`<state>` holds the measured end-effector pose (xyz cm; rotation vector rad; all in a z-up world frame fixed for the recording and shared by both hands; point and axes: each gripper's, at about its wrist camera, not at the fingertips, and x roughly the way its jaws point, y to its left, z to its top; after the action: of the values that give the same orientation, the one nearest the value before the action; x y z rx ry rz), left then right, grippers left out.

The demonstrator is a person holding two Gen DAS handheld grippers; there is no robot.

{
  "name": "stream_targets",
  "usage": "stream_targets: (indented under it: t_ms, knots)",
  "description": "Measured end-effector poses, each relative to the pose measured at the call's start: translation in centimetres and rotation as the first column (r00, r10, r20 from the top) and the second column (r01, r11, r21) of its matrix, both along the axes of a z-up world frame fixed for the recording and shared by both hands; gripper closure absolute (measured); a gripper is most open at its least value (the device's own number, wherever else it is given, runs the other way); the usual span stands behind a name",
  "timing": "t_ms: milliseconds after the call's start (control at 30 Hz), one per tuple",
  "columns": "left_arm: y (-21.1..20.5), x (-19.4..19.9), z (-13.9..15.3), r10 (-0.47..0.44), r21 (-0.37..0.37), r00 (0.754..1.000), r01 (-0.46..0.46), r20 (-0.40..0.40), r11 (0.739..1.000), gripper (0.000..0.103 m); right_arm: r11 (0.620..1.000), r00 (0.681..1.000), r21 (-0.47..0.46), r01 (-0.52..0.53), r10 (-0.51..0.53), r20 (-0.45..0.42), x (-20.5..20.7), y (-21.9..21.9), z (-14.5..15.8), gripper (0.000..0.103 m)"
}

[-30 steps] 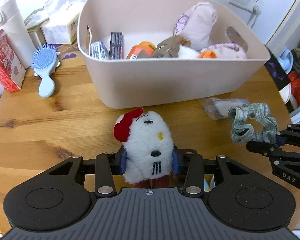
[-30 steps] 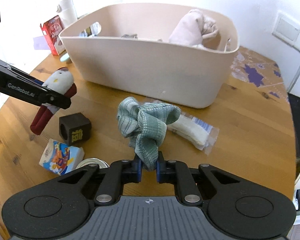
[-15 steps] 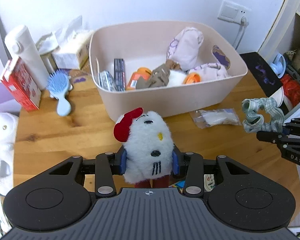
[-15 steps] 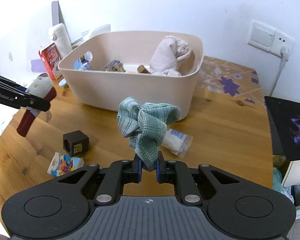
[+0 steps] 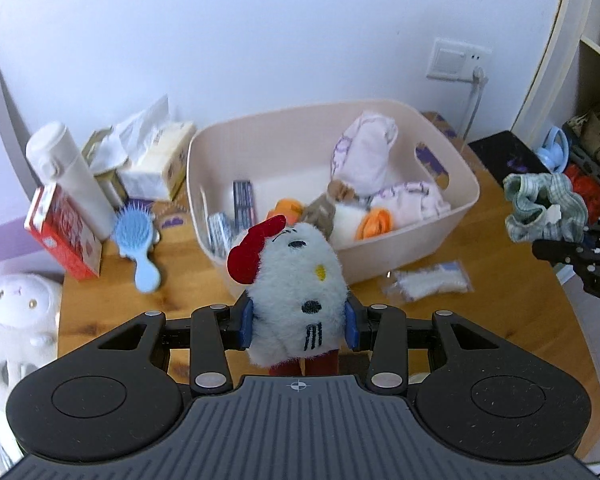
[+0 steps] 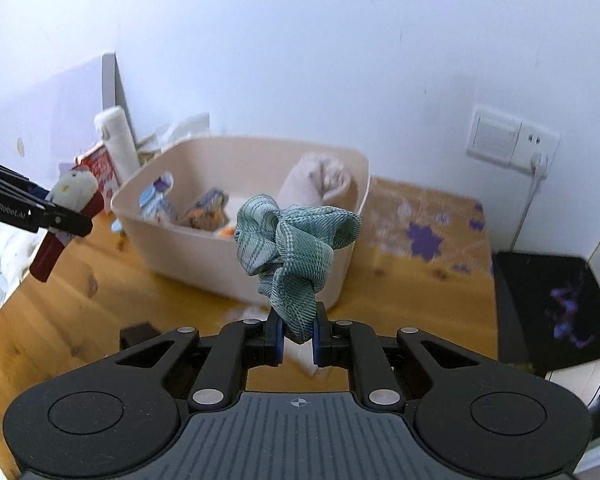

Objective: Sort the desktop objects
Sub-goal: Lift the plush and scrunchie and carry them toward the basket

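Plush toy (image 5: 296, 292): fuzzy white pile, egg-shaped body, red felt bow at the upper left, yellow nose, black stitched eyes and whiskers, dark red legs below; pinched at its sides between the blue pads of the left gripper (image 5: 298, 326), held clear above the table (image 5: 500, 264), long axis running away from the camera toward the bin (image 5: 456, 220), head end farthest, legs hanging down in the right wrist view. Scrunchie (image 6: 294, 248): soft woven cloth, green-and-white check, gathered into a crumpled ring; one fold clamped in the nearly closed right gripper (image 6: 296, 334), the ring standing up from the pads, in the air on the near side of the bin. Bin: smooth beige plastic, rounded rectangle with cut-out handles, standing on the table, holding pale rolled cloth, orange items, small printed packs. Table: round, knotty varnished pine. Clear bag (image 5: 428, 282): crinkled film with white fluffy contents, flat on the table just beside the bin's front wall. Hairbrush (image 5: 138, 246): pale blue plastic, oval head, bristles up, handle toward the camera, left of the bin. Red box (image 5: 62, 238): printed card, upright. Bottle (image 5: 70, 176): white, cylindrical, upright behind the box. Tissue pack (image 5: 156, 160): soft, crumpled, by the wall
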<state>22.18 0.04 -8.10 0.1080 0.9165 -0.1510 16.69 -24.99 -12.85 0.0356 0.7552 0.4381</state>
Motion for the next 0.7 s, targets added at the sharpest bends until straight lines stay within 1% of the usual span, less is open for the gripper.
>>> stream_targets:
  t_ms: [167,433,600,700]
  knots:
    - [-0.7,1.4,1.2,-0.020,0.007,0.999,0.019,0.039,1.000,0.061,1.000,0.999,-0.001,0.010,-0.010,0.048,1.4,0.2,1.4,0.090]
    - [-1.8,4.9,2.0,-0.044,0.021,0.996,0.043,0.078,0.999,0.061,1.000,0.996,0.001,0.014,-0.014,0.090,4.0,1.2,2.6,0.090]
    - [-2.5,7.7,1.5,-0.054,0.033,0.995,0.051,0.087,0.998,0.061,1.000,0.994,-0.009,0.014,-0.013,0.113,6.1,2.3,3.4,0.090]
    - [-2.6,9.5,0.6,-0.042,0.019,0.997,0.041,0.061,0.999,0.061,1.000,0.992,-0.029,0.011,-0.007,0.125,7.4,3.1,3.6,0.090]
